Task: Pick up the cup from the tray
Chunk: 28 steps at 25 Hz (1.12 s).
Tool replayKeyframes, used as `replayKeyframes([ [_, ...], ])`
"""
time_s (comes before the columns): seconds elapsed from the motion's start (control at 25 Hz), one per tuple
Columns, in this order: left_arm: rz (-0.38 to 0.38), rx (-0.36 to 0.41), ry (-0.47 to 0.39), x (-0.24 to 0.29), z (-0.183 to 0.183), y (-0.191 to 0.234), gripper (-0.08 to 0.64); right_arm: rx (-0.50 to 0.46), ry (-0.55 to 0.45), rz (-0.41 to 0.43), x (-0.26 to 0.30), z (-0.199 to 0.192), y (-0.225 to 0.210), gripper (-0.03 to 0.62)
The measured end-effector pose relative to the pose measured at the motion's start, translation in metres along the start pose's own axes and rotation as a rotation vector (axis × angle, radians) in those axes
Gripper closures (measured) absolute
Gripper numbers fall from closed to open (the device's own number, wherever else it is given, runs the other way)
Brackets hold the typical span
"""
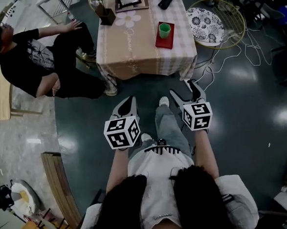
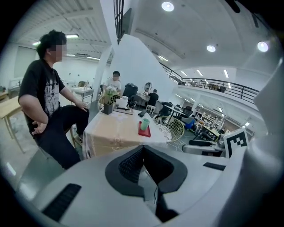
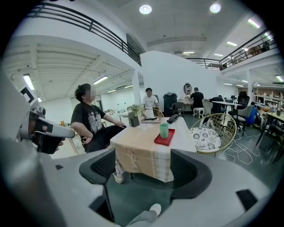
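Observation:
A green cup [image 1: 164, 30] stands upright on a small red tray [image 1: 165, 41], near the right side of a cloth-covered table [image 1: 138, 52]. Both grippers hang over the floor in front of the table, well short of it. My left gripper [image 1: 128, 102] is shut with nothing between its jaws; its view shows the cup [image 2: 145, 123] and tray [image 2: 143, 131] far ahead. My right gripper [image 1: 183, 89] is open and empty. In its view the cup [image 3: 164, 130] and tray [image 3: 164, 138] lie beyond the spread pads [image 3: 104, 166].
A person in black [image 1: 34, 60] sits at the table's left. A wicker chair with a patterned cushion [image 1: 204, 24] stands at its right, with cables [image 1: 220, 63] on the floor. A plant pot [image 1: 107, 13] and a black remote [image 1: 166, 0] sit at the table's far end.

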<state>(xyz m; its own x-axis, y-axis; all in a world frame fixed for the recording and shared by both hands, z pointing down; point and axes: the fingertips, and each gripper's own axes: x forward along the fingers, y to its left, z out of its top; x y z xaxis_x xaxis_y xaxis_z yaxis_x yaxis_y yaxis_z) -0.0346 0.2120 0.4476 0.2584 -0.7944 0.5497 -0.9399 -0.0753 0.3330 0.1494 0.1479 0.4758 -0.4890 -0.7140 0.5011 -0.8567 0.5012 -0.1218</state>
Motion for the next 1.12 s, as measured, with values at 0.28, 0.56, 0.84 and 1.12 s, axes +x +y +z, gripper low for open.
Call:
replayKeyframes([
  [0.28,0.073,0.02,0.026,0.082,0.059,0.005,0.551,-0.018,0.025,0.017,0.083,0.041,-0.068,0.221],
  [0.56,0.113,-0.012,0.024,0.161,0.108,-0.005,0.551,-0.074,0.063,0.114,0.16,0.084,-0.11,0.193],
  [0.84,0.146,-0.061,0.051,0.206,0.123,0.001,0.551,-0.203,0.129,0.195,0.221,0.107,-0.12,0.178],
  [1.12,0.158,-0.114,0.073,0.239,0.141,0.036,0.551,-0.356,0.296,0.219,0.293,0.096,-0.121,0.178],
])
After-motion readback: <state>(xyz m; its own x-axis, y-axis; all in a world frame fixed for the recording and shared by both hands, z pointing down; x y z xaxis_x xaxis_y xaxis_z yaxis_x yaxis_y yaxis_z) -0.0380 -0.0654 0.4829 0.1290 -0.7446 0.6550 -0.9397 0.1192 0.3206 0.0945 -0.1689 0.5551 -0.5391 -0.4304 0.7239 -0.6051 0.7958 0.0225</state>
